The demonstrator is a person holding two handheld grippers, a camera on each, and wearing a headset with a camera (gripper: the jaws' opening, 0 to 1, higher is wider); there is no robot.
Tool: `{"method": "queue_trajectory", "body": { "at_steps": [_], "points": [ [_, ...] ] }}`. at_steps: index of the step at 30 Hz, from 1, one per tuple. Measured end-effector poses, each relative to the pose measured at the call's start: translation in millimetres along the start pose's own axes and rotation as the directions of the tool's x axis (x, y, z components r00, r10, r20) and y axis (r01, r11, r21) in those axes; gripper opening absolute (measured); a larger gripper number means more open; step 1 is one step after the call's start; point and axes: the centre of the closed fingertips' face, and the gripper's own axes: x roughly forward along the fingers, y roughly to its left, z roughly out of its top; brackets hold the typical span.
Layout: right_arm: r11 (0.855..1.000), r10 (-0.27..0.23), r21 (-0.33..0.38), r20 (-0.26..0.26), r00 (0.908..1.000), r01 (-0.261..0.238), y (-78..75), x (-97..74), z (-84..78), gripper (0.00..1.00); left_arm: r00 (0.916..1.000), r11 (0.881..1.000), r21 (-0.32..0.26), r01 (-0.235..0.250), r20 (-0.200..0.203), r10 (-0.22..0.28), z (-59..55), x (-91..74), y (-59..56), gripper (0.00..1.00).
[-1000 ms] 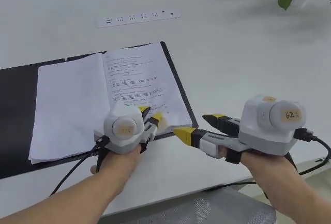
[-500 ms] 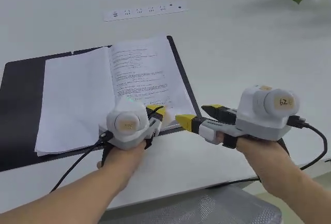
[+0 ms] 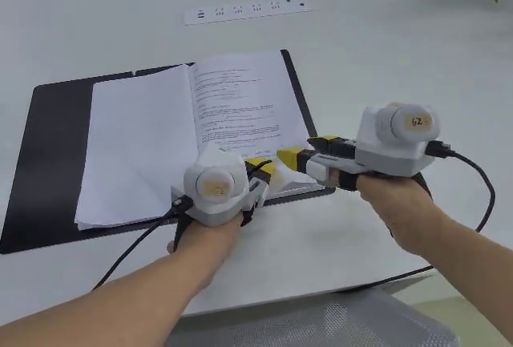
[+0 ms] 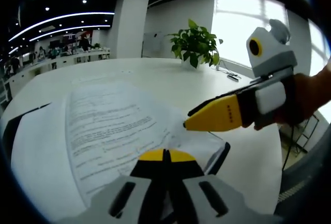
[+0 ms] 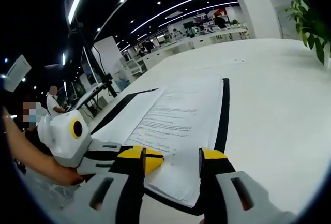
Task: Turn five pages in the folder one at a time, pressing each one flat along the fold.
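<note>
- Centre frame: left gripper (image 3: pixel 260 168), jaws closed together, at the printed page's (image 3: pixel 240 106) near corner.
- Just right of it: right gripper (image 3: pixel 307 148), jaws apart, beside the black folder (image 3: pixel 48 163).

Left gripper (image 4: pixel 164 155) rose from the bottom, jaws closed with yellow tips together over the lower edge of the printed page (image 4: pixel 108 125). Whether paper was caught between them could not be determined. The folder's (image 4: pixel 223 154) black edge showed just right of the tips. Right gripper (image 4: pixel 192 119) entered from the right, tip over the page's edge. A plant (image 4: pixel 195 43) stood farther back on the white tabletop (image 4: pixel 170 79).
</note>
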Motion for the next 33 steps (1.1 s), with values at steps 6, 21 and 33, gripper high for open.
{"method": "queue_trajectory", "body": {
  "at_steps": [6,21,33],
  "points": [
    [0.999,-0.006,0.042,-0.013,0.9999,0.007,-8.0,3.1,-7.7,0.39,1.0,1.0,0.002,0.0,-0.001,0.0,0.1,0.2,-0.3,0.0],
    [0.976,-0.026,0.217,-0.023,0.9994,0.031,-21.7,-1.6,-9.9,0.02,1.0,1.0,-0.009,0.003,-0.004,-0.003,1.7,0.1,-1.5,0.0],
    [0.966,-0.004,0.257,-0.003,1.0,0.005,-11.7,-8.7,-0.6,0.0,0.9993,0.999,-0.041,0.025,-0.027,-0.026,1.8,-9.6,-4.7,0.08]
  ]
}}
